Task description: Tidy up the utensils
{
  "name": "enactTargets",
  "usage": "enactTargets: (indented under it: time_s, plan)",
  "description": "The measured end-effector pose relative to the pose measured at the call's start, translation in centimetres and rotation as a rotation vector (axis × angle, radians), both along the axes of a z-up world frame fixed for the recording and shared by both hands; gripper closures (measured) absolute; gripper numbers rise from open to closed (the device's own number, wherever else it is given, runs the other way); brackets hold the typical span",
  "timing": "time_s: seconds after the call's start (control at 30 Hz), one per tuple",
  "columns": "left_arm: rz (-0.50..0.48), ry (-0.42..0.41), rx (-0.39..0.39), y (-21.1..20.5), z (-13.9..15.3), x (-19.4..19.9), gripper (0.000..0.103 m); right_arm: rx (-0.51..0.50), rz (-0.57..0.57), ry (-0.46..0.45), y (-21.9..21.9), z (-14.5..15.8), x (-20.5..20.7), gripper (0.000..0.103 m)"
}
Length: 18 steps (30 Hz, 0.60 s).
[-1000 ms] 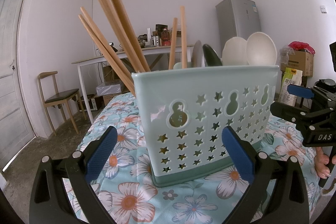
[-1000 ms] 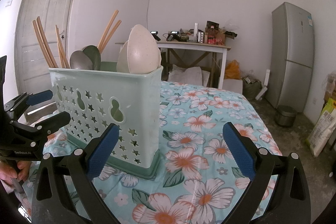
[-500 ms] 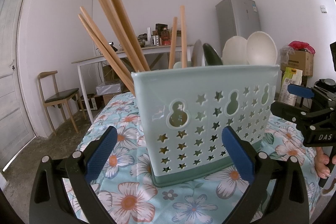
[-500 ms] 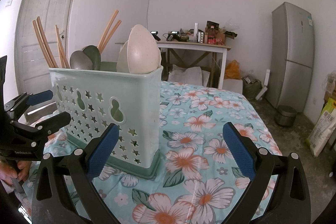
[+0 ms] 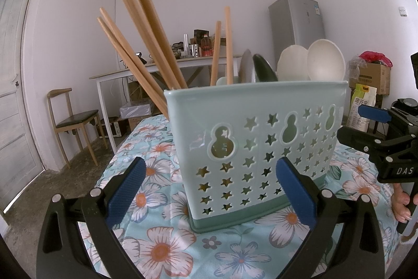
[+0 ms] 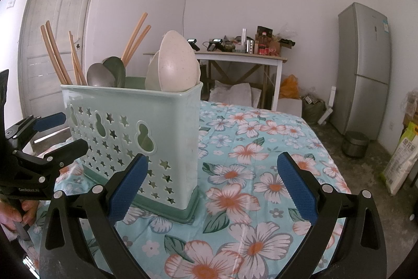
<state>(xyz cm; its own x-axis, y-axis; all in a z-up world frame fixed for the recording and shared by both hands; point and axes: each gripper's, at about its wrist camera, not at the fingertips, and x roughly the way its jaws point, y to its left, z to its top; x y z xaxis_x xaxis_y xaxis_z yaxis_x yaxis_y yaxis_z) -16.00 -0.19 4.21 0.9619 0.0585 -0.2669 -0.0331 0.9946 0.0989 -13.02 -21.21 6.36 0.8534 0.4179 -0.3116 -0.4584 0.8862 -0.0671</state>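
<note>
A mint-green utensil caddy (image 5: 261,143) (image 6: 130,127) with star-shaped holes stands upright on the floral tablecloth. Wooden chopsticks (image 5: 146,25) (image 6: 54,51) lean out of its one end, a metal spoon (image 6: 99,76) and a dark green spoon (image 6: 116,69) sit in the middle, and two cream spoons (image 5: 311,62) (image 6: 175,62) fill the other end. My left gripper (image 5: 209,190) is open just in front of the caddy, nothing between its blue pads. My right gripper (image 6: 211,184) is open too, near the caddy's cream-spoon end.
The floral tablecloth (image 6: 261,148) covers the table; its far edge drops to a concrete floor. A wooden chair (image 5: 73,122), a white side table (image 6: 240,59) with clutter, a grey fridge (image 6: 365,64) and boxes (image 5: 371,77) stand around the room. A hand (image 5: 399,205) holds the other gripper.
</note>
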Motion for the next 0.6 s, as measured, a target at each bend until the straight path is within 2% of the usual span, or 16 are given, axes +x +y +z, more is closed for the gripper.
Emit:
enactTargets:
  time_s: [0.6]
  plan:
    - [0.009, -0.003, 0.001, 0.17, -0.68, -0.51, 0.005, 0.000, 0.000, 0.000, -0.02, 0.01, -0.02, 0.008]
